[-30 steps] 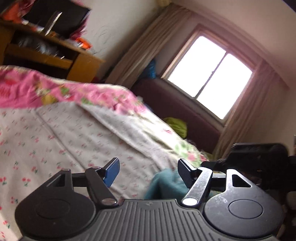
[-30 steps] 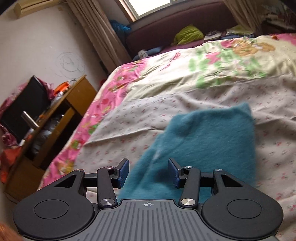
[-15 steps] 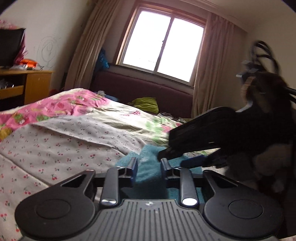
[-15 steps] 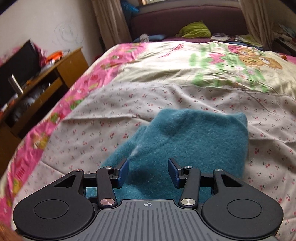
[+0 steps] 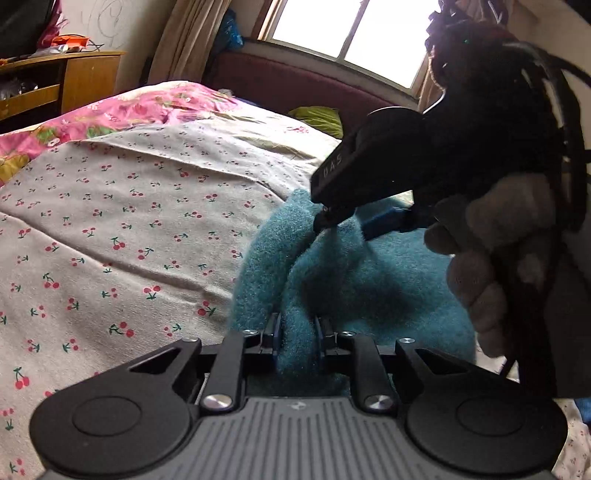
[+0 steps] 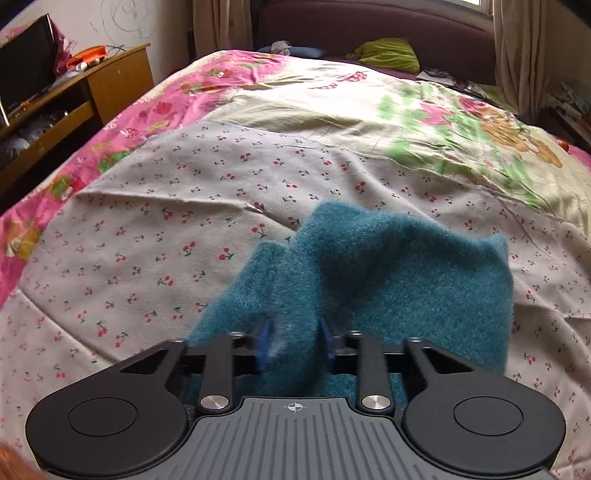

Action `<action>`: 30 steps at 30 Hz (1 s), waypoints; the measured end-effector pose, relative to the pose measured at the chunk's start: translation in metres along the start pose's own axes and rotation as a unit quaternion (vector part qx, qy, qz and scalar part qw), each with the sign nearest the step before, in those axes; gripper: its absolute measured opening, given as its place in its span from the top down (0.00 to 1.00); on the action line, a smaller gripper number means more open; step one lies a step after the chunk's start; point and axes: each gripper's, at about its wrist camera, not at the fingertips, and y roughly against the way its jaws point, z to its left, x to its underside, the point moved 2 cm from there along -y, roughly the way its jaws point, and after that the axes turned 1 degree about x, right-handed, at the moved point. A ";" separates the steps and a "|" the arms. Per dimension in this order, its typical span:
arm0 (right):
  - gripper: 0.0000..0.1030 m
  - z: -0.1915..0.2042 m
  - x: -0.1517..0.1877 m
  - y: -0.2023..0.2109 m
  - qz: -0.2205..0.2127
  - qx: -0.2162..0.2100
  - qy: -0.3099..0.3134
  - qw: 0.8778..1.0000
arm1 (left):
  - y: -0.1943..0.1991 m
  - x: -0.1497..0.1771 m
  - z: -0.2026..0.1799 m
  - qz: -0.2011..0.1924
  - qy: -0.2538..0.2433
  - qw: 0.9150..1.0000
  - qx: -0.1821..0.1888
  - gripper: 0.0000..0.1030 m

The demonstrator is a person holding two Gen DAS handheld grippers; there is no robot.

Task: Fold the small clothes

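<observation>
A fuzzy teal cloth [image 5: 369, 280] lies bunched on the cherry-print sheet [image 5: 129, 221] of a bed. In the left wrist view my left gripper [image 5: 297, 341] is closing, and a thick fold of the cloth is squeezed between its pads. My right gripper [image 5: 343, 227], held by a hand [image 5: 480, 266], comes in from the right and bites the far edge of the same cloth. The right wrist view shows the right gripper [image 6: 294, 345] closing with a raised ridge of the teal cloth [image 6: 388, 266] filling the gap between its blue pads.
A pink and green flowered quilt [image 6: 229, 81] covers the far part of the bed. A wooden shelf unit [image 6: 92, 92] stands to the left. A dark red sofa [image 6: 369, 22] with a green garment [image 6: 388, 55] sits under the window.
Both grippers have dropped down onto the teal cloth and gone from open to closed on it. The cloth, flat before, is now pulled up into folds.
</observation>
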 end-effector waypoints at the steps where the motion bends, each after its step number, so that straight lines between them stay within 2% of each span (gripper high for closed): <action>1: 0.82 0.000 -0.002 0.008 -0.008 -0.009 -0.005 1.000 | 0.003 0.000 0.001 -0.002 0.006 1.000 0.007 0.72; 4: 0.84 0.005 -0.008 0.026 -0.028 -0.036 -0.016 0.999 | 0.013 -0.002 0.017 -0.018 0.055 0.998 0.034 0.75; 8: 0.84 0.020 -0.006 0.013 -0.027 -0.045 -0.027 0.998 | 0.020 -0.001 0.034 -0.028 0.106 0.993 0.037 0.76; 16: 0.84 0.051 0.014 -0.033 -0.031 -0.066 -0.029 0.997 | 0.011 0.009 0.048 0.004 0.151 0.989 -0.008 0.77; 20: 0.83 0.053 0.025 -0.045 -0.049 -0.072 -0.013 0.996 | 0.008 0.010 0.044 0.001 0.126 0.991 -0.044 0.75; 22: 0.81 0.049 0.026 -0.033 -0.061 -0.080 -0.010 0.995 | 0.003 0.010 0.040 0.004 0.104 0.992 -0.065 0.75; 25: 0.78 0.031 0.029 0.001 -0.086 -0.094 0.000 0.992 | 0.002 0.010 0.040 0.007 0.105 0.992 -0.064 0.71; 28: 0.77 -0.005 0.048 0.047 -0.118 -0.114 -0.025 0.986 | 0.002 0.011 0.038 0.003 0.096 0.993 -0.064 0.70; 30: 0.77 -0.032 0.070 0.073 -0.145 -0.093 -0.030 0.985 | 0.000 0.010 0.034 0.002 0.083 0.994 -0.074 0.70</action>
